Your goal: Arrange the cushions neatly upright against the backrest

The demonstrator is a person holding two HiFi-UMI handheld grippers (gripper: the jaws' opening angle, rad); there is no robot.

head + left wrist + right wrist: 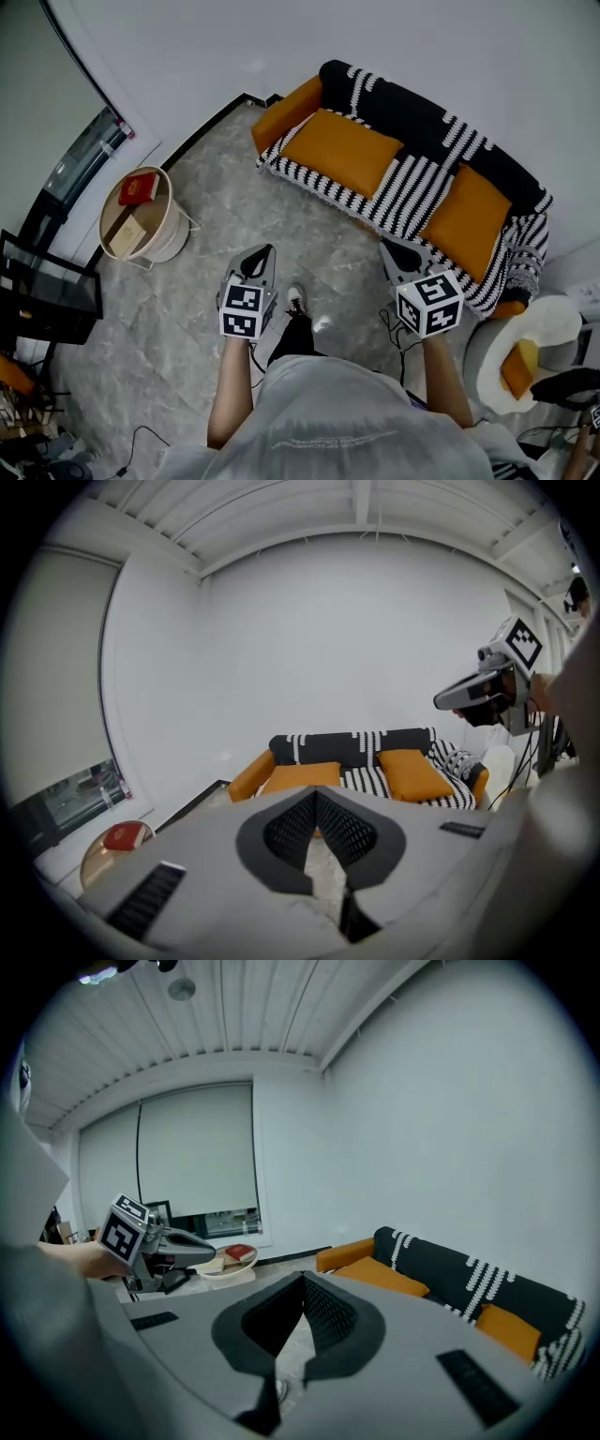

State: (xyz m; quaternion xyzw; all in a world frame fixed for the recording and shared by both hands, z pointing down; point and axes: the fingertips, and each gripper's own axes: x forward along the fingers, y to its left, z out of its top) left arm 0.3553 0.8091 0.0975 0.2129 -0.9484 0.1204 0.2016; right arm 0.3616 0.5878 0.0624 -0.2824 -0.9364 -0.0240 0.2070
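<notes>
We saw matt orange cloth on the cushions (342,150), a knitted striped throw (408,192), and a polished marbled floor (234,202).

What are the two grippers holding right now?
Nothing. The left gripper and right gripper are both shut and empty; the cushions lie on the sofa.

Head view: the red book (139,187) on the round tabletop (157,208) is too small to read; the person (347,422) and a dark stand (47,295) are cut off by the picture's edges. Left gripper view: the body of the left claw (316,794) hides the base of the sofa (356,747) and part of the lower edge of the left cushion (300,777). Right gripper view: the body of the right claw (303,1279) covers the lower part of the right cushion (513,1328)
</notes>
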